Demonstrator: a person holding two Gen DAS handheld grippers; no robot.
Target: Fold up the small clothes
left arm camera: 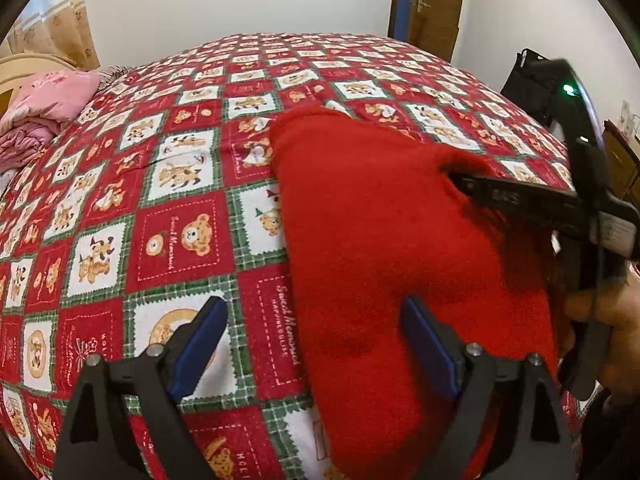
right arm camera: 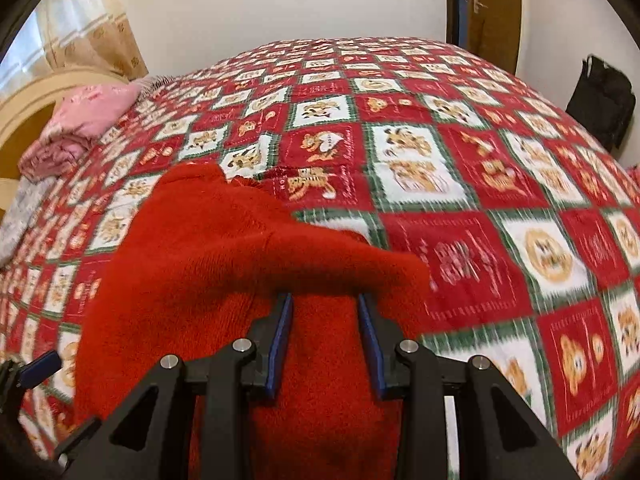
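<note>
red fleecy garment [left arm camera: 360, 240] is lying on the teddy-bear bedspread [left arm camera: 180, 240], near edge, with a fold of it lifted up. left gripper [left arm camera: 316, 344] is wide open, holding nothing, one finger over the cloth's left edge. right gripper [right arm camera: 325, 332] has its fingers part open and poked under the raised fold; can't tell if it's actually pinching. looks soft, light and floppy, so i'd grab hems or corners, not the middle.
</note>
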